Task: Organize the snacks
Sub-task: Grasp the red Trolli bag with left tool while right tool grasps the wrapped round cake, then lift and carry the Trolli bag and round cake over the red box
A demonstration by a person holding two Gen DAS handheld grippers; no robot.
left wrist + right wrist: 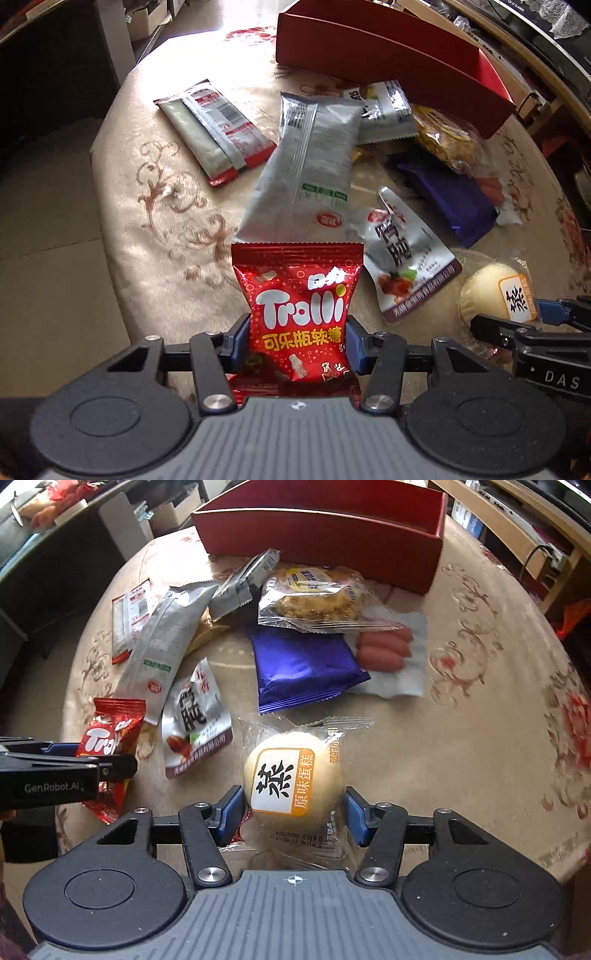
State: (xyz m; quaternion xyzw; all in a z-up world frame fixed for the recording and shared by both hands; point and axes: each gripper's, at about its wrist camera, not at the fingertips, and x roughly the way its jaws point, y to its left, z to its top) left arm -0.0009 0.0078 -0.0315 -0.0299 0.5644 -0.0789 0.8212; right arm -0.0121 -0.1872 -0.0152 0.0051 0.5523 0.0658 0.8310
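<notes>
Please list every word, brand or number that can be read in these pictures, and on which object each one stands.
"Trolli" and "可乐瓶软糖": red candy bag in the left gripper.
"蒸" and "原味蛋糕": label of the wrapped steamed cake between the right gripper fingers.
"GenRobot.AI": side of the left gripper, right wrist view.
"DAS": right gripper body, left wrist view; cut off.
Silver pouches, date print on the cake wrapper: too small or blurred.

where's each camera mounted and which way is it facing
Left wrist: sits on the left claw, looking steeply down at the table; its pads pinch the Trolli bag.
Right wrist: sits on the right claw, aimed steeply down; its pads flank the steamed cake.
Shared: both snacks, red box, each other's claw.
</notes>
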